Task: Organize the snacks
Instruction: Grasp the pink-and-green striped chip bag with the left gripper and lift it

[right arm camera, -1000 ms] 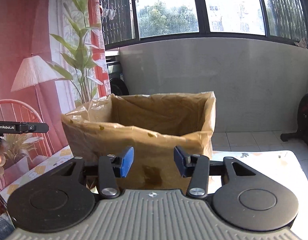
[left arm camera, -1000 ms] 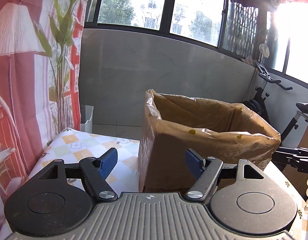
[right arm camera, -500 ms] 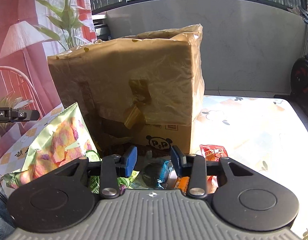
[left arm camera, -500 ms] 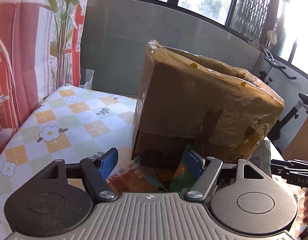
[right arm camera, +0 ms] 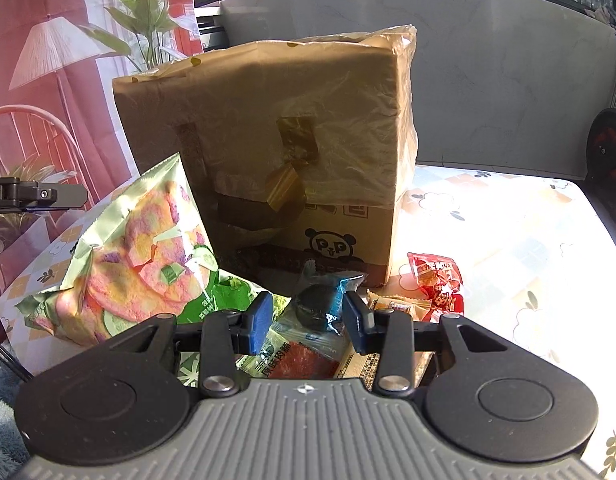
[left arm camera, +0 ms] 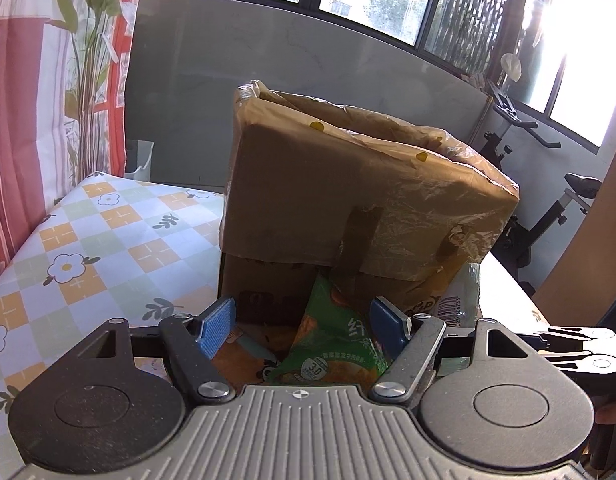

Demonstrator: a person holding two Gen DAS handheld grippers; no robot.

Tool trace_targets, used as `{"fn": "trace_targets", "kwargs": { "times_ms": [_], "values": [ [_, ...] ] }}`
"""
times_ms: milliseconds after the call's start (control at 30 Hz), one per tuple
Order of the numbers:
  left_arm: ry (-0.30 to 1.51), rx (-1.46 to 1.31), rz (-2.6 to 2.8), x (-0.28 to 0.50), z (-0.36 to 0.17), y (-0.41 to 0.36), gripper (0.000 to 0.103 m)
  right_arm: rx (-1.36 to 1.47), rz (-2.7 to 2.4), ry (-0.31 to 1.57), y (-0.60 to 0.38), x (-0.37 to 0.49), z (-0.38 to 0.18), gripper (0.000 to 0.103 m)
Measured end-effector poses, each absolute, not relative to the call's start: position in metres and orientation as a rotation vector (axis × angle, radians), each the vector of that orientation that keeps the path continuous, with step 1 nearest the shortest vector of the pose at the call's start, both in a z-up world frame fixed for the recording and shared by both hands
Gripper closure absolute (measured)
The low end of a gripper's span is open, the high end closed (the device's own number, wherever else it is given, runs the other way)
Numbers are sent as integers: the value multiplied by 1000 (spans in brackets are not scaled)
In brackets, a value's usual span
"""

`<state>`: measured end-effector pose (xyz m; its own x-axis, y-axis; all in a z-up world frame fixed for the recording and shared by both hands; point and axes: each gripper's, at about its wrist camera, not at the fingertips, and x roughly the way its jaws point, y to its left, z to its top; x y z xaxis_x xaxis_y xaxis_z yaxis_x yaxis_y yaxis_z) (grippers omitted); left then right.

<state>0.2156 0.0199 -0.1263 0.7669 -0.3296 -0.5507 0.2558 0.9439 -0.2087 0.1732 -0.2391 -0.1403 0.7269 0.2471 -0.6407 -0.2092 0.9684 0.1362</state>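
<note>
I see a checkered floral tablecloth under windows; the plastic-lined brown cardboard box stands mid-frame, snack packets lower left. Left gripper tilts down, jaws spread. Right gripper tilts down, jaws narrowed, pinching nothing.

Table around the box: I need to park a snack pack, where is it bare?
Bare: the checked tablecloth left of the cardboard box, toward the curtain; also right of the box, beyond the red packet. Crowded: in front of the box, where snack packets pile up.

Black tongs, blue pads, silver screws
</note>
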Motion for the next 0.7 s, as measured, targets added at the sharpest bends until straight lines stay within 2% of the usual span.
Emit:
{"fn": "trace_targets", "kwargs": {
  "times_ms": [133, 200, 267, 700],
  "values": [
    [619, -118, -375, 213, -123, 5, 24, 36, 277, 760, -232, 169, -148, 61],
    [617, -122, -410, 212, -121, -3, 17, 25, 292, 786, -228, 168, -152, 61],
    [623, -116, -448, 212, -120, -13, 15, 15, 309, 809, -222, 168, -157, 61],
    [764, -35, -514, 217, -150, -52, 13, -32, 398, 820, -200, 175, -164, 61]
  ]
}}
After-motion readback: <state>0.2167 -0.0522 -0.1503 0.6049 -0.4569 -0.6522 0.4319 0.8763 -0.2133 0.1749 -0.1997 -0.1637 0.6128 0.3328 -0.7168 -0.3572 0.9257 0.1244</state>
